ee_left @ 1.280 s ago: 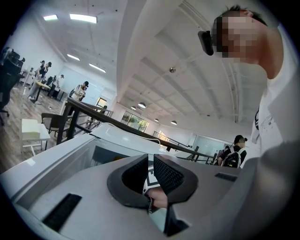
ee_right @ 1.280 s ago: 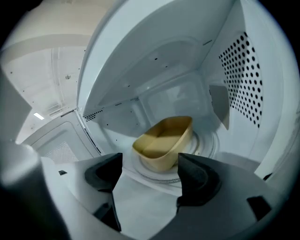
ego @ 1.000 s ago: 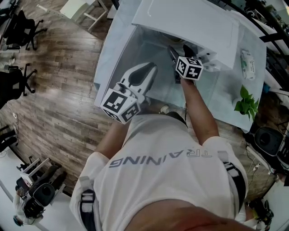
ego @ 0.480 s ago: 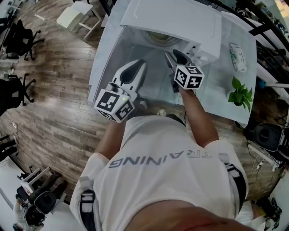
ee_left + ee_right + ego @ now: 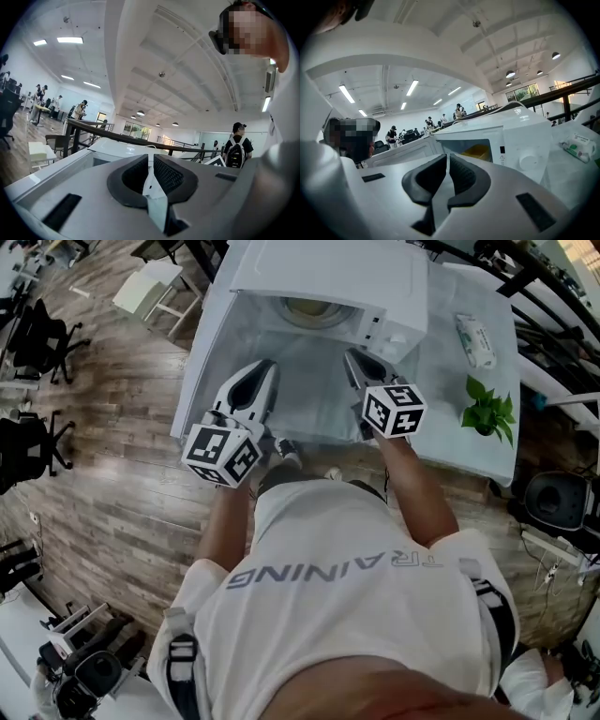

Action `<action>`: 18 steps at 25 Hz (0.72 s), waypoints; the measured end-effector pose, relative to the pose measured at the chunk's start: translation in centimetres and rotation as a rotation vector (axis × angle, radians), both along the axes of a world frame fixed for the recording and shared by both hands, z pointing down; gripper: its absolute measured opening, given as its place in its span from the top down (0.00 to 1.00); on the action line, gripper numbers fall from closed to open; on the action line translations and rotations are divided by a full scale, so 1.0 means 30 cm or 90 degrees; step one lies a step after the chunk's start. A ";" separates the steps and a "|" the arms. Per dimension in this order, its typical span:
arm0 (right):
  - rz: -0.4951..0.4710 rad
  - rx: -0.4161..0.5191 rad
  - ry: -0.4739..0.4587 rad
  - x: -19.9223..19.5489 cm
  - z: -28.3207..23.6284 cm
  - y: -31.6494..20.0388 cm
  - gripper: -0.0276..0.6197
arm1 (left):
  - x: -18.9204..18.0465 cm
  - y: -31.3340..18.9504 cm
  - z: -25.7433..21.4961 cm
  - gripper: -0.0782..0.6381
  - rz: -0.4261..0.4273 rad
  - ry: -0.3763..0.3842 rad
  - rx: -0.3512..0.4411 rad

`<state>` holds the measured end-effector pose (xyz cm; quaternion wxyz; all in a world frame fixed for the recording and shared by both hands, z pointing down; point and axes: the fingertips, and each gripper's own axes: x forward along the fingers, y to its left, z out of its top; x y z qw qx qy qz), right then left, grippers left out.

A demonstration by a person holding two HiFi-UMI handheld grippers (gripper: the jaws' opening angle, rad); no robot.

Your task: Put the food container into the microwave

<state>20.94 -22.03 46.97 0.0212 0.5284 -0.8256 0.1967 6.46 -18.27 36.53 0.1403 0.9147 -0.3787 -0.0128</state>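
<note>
The white microwave [image 5: 328, 273] stands at the back of the table with its door [image 5: 401, 151] swung open to the left. Inside its cavity sits the food container [image 5: 312, 308], which shows as a yellow shape [image 5: 480, 151] in the right gripper view. My left gripper [image 5: 265, 368] hovers over the table in front of the cavity, shut and holding nothing, as its own view confirms [image 5: 150, 161]. My right gripper [image 5: 352, 357] is level with it, in front of the control panel [image 5: 520, 157], also shut and empty [image 5: 447, 164]. Neither gripper touches the microwave.
The table carries a pale cloth [image 5: 309, 409]. A packet of wipes [image 5: 474, 339] and a small green plant [image 5: 487, 407] lie to the right of the microwave. Office chairs [image 5: 28, 310] and a white stool [image 5: 155, 287] stand on the wood floor at the left.
Both grippers have drawn back from the microwave towards the person. The right one has left the cavity's mouth, and the container now shows inside.
</note>
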 end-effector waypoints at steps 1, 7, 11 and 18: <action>-0.001 0.009 0.001 0.008 -0.019 0.021 0.90 | 0.007 0.013 -0.001 0.81 0.001 -0.001 0.002; -0.006 0.068 0.024 0.036 -0.162 0.139 0.92 | 0.033 0.082 -0.017 0.81 0.016 -0.008 0.018; -0.017 0.122 0.060 0.034 -0.279 0.220 0.92 | 0.045 0.115 -0.008 0.81 0.022 -0.019 0.027; -0.020 0.190 0.091 0.043 -0.404 0.313 0.92 | 0.060 0.149 0.011 0.81 0.029 -0.025 0.027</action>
